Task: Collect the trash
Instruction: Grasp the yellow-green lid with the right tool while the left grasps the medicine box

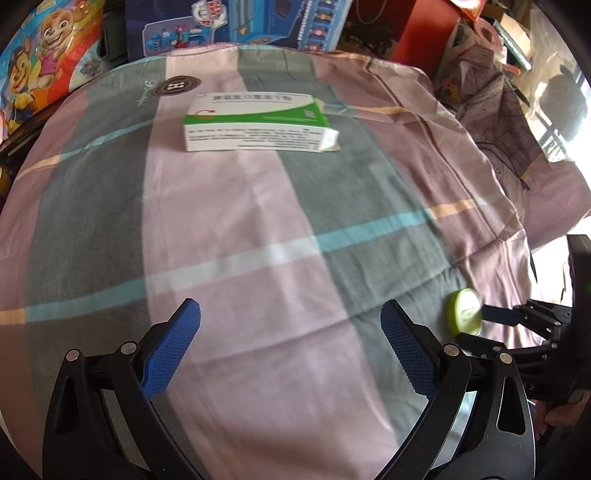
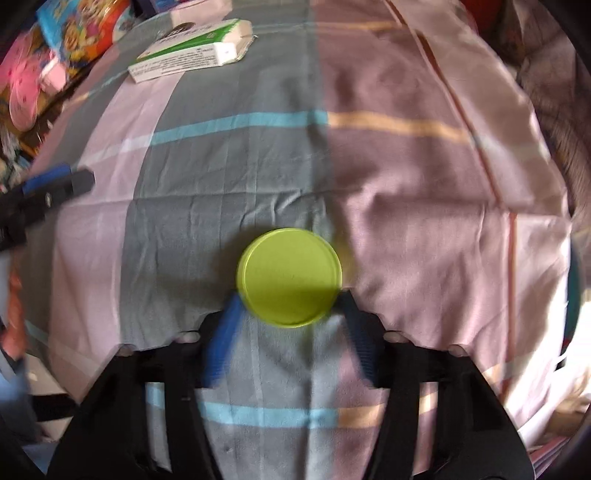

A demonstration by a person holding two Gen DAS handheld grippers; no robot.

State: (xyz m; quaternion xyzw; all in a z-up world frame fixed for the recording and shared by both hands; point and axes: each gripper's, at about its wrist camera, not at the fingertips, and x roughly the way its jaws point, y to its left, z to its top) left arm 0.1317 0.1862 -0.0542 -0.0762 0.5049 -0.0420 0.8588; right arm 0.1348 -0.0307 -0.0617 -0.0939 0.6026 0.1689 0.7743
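Note:
A round lime-green lid (image 2: 289, 277) lies on the striped cloth (image 2: 406, 206), and my right gripper (image 2: 290, 297) points down over it. Its blue pads (image 2: 221, 339) meet the lid's left and right edges, so it is shut on the lid. In the left wrist view the same lid (image 1: 463, 312) shows at the lower right, with the right gripper (image 1: 480, 325) on it. My left gripper (image 1: 291, 314) stands open over bare cloth with nothing between its fingers. A white and green carton (image 1: 255, 122) with an open end flap lies further back on the cloth; the right wrist view shows the carton (image 2: 192, 51) at the top left.
A cartoon-print bag (image 1: 48, 66) lies past the cloth's back left edge. Behind it is a blue toy box (image 1: 240, 22), with red boxes and clutter (image 1: 480, 44) at the back right. The cloth (image 1: 258, 229) drops off at the right edge. A person's hand (image 1: 561, 417) holds the right gripper.

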